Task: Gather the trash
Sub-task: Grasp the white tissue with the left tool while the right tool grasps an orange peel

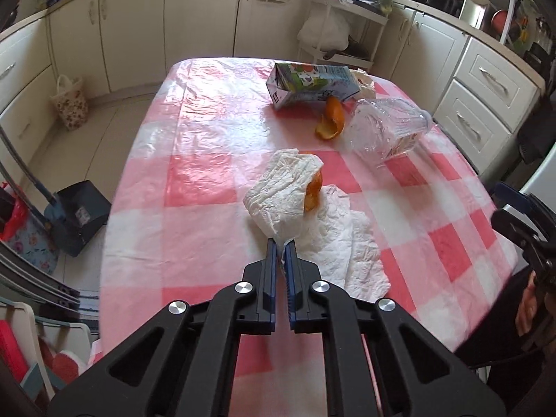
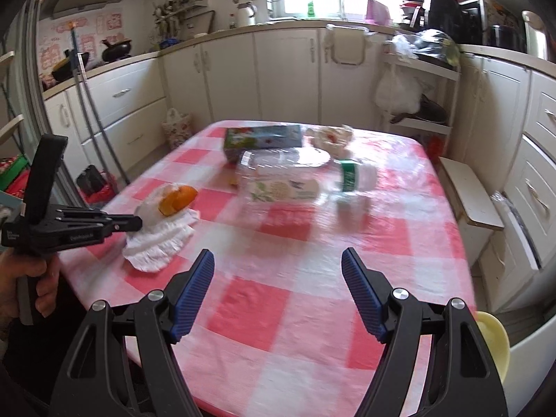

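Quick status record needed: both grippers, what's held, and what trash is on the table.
left gripper: shut on paper towel
right gripper: open, nothing between the fingers
wrapped in towel: orange peel
other trash on table: juice carton, loose orange peel, clear plastic bottle
surface: pink checked tablecloth

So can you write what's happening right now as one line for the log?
left gripper: shut on paper towel | right gripper: open, empty | orange peel: in towel | table: carton, bottle
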Motion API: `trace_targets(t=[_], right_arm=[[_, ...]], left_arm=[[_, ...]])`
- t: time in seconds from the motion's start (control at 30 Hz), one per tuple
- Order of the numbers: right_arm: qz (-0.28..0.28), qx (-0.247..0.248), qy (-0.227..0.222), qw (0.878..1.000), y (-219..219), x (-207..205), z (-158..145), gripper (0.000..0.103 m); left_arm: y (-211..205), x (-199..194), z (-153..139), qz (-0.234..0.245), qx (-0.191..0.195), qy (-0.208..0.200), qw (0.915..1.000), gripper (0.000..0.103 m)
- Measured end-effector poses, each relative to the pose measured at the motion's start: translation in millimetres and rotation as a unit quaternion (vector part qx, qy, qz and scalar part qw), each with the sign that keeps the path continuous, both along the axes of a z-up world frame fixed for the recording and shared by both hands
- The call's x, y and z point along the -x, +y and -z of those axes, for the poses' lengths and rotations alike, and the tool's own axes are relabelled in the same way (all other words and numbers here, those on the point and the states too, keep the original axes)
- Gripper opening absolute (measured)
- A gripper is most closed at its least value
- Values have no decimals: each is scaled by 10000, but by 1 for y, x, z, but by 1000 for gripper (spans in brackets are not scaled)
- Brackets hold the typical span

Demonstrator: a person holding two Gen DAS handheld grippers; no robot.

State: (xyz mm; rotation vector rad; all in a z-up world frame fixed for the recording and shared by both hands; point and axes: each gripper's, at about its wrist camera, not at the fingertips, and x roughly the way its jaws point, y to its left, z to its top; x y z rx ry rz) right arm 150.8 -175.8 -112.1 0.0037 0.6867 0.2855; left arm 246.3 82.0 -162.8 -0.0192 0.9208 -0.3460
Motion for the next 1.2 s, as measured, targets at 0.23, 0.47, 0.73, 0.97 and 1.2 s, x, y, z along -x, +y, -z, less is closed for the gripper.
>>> trace_targets(t=[0.23,0.47,0.73,0.97,1.2], right_arm=[[-739,127,162,9971,60,-25,-7,75],[-1222,300,659,9899,133,-69,11,74],[-1083,-135,1362,9847,142,-104,35,25],[-962,-268,1311,9863,110,-79,29,10],[-608,-397,1266,9893,60,-50,23,2]], left_arm=[[21,7,-8,367,-68,-23,9993,6],[28,4,-7,489,73,-14,9988,6],[27,5,-6,579,57,-20,9983,6],[19,2,-1,522,-240,38,9983,10],[-9,2,2,621,-846,-122,9944,30]])
